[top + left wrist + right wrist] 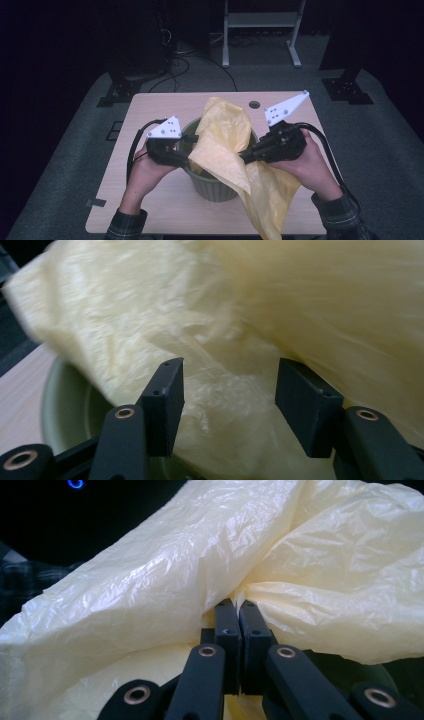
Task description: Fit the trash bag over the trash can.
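A thin, crinkled yellow plastic bag (227, 145) lies draped over the ribbed pale green round bin (212, 187) that stands on the light wooden table (150, 200), and one end hangs over the near edge. The right gripper (235, 611) is clenched on a fold of the bag. The left gripper (227, 390), at the bin's left rim, has its jaws apart with bag film between them, not pressing it.

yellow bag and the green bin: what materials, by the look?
Yellow bag: thin plastic film, likely polyethylene; translucent, glossy, finely crinkled, drapes limp. Green bin: probably moulded plastic; matte sage surface with vertical ribs on the wall, though glazed ceramic cannot be ruled out.
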